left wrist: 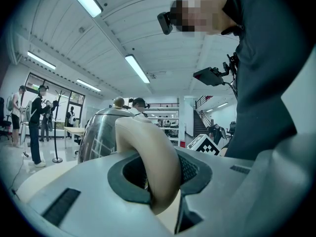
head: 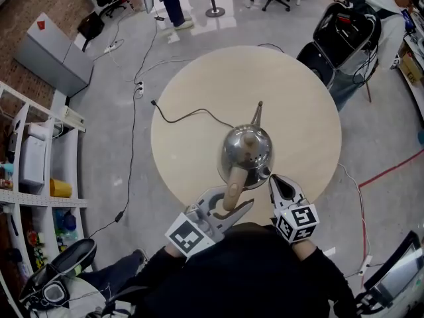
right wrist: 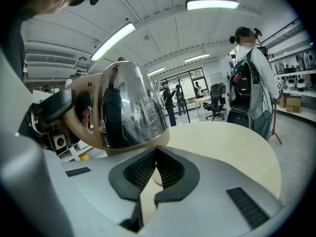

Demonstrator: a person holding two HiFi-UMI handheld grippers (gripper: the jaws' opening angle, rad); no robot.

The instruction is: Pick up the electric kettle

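Note:
The chrome electric kettle [head: 246, 150] is over the near part of the round beige table [head: 199, 85], its thin spout pointing away and its beige handle [head: 233, 181] toward me. My left gripper [head: 228, 204] is shut on that handle. In the left gripper view the handle [left wrist: 153, 157] fills the space between the pads, with the shiny body [left wrist: 98, 132] behind it. My right gripper [head: 275, 181] sits just right of the kettle's base, shut with nothing in it. In the right gripper view the closed tips [right wrist: 156, 154] lie low beside the kettle [right wrist: 128, 107]. Whether the base touches the table I cannot tell.
A black power cord [head: 189, 116] lies across the table's left half. A chair with a black backpack [head: 344, 28] stands at the far right, and a person [right wrist: 249, 83] stands beyond the table. White shelves [head: 40, 164] line the left, and cables run over the floor.

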